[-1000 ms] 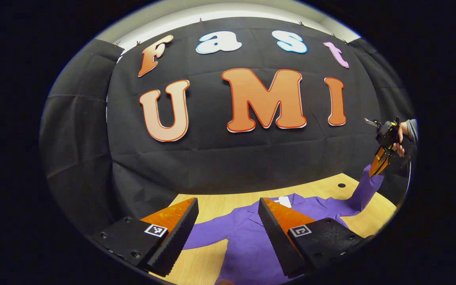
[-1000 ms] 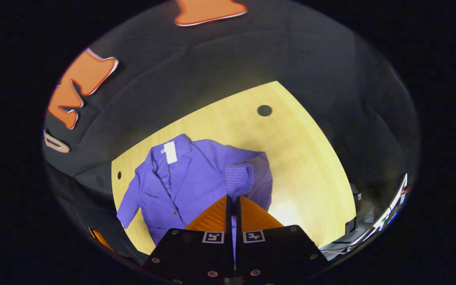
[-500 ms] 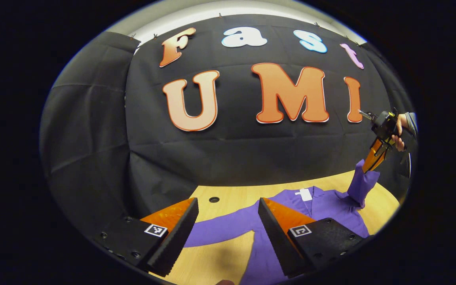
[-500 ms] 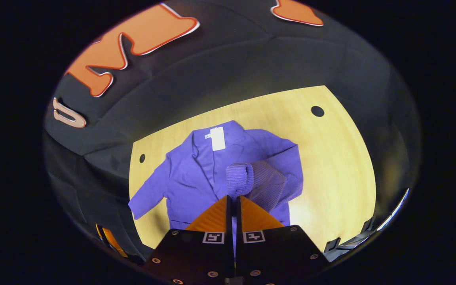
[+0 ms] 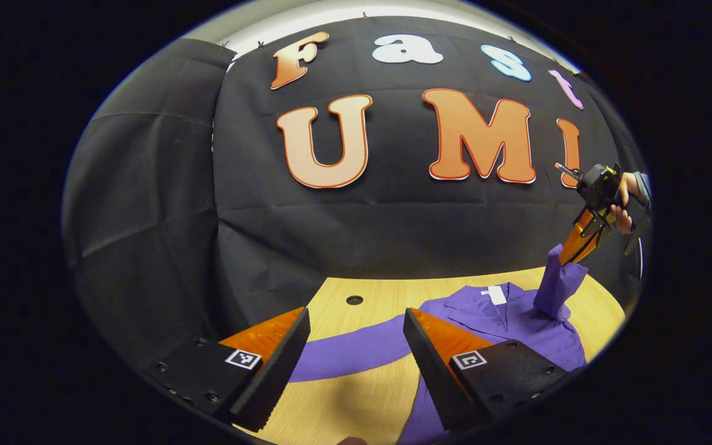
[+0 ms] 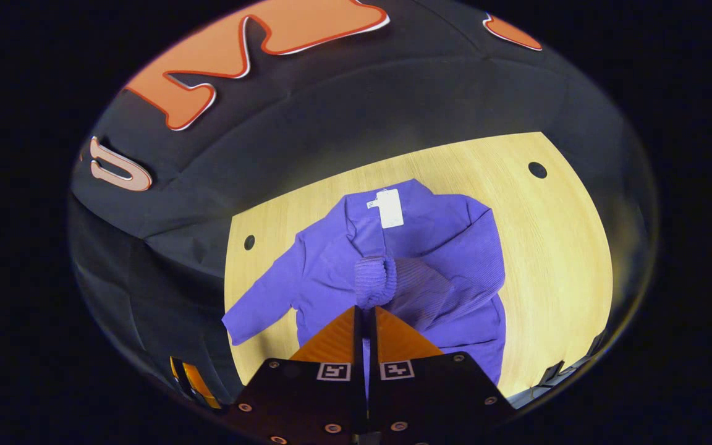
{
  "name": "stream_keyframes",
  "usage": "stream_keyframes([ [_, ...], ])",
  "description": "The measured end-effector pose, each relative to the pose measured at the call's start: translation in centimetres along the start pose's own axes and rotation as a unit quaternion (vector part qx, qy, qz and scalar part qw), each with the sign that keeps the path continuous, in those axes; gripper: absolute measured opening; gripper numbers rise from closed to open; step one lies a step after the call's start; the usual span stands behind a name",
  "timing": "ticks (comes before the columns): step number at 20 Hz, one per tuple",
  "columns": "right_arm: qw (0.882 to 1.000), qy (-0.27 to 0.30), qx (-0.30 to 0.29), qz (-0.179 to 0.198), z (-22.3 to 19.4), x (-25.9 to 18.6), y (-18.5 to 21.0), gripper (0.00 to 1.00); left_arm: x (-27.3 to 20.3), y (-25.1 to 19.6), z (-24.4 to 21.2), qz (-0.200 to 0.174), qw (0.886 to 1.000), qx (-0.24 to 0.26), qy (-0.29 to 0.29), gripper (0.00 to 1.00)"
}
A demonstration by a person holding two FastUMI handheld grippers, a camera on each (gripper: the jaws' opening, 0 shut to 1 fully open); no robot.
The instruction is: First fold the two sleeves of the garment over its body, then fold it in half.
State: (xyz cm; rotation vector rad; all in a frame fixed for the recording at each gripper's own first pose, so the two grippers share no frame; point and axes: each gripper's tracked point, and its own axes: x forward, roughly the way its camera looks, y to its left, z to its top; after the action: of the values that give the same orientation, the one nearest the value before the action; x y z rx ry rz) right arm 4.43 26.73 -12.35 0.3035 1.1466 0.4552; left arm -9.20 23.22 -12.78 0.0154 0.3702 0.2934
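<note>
Right gripper (image 6: pixel 365 309) jaws pinch a sleeve (image 6: pixel 373 281), lifted above the garment (image 6: pixel 331 272); left gripper (image 5: pixel 356 346) jaws gape empty over the desk (image 5: pixel 356 408).

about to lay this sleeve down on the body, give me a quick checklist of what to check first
1. Right gripper shut on the sleeve: ok, cuff pinched between the fingers.
2. Sleeve lifted off the table: ok, it hangs up from the shoulder in the left gripper view.
3. Sleeve over the body: ok, cuff sits above the chest, below the tag.
4. Left gripper out of the way: ok, open, holding nothing, above the other sleeve.
5. Other sleeve folded: not ok, it lies stretched out on the table.
6. Hem flat: cannot tell, the right gripper hides it.
</note>
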Motion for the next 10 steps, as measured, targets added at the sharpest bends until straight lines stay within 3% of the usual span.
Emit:
stream_keyframes([
  [4, 0.999, -0.002, -0.009, 0.032, -1.7, 0.6, 3.3, 0.02, 0.6, 0.2, -1.1, -0.004, 1.000, -0.006, 0.017, 0.96],
  [7, 0.997, -0.011, -0.005, 0.077, -1.7, 1.2, 6.0, 0.03, 0.8, 0.2, -1.1, -0.009, 1.000, 0.002, 0.017, 0.96],
  [10, 0.996, -0.011, 0.006, 0.091, -1.7, 2.0, 7.2, 0.03, 0.9, -0.2, -1.5, -0.015, 1.000, 0.004, 0.021, 0.96],
])
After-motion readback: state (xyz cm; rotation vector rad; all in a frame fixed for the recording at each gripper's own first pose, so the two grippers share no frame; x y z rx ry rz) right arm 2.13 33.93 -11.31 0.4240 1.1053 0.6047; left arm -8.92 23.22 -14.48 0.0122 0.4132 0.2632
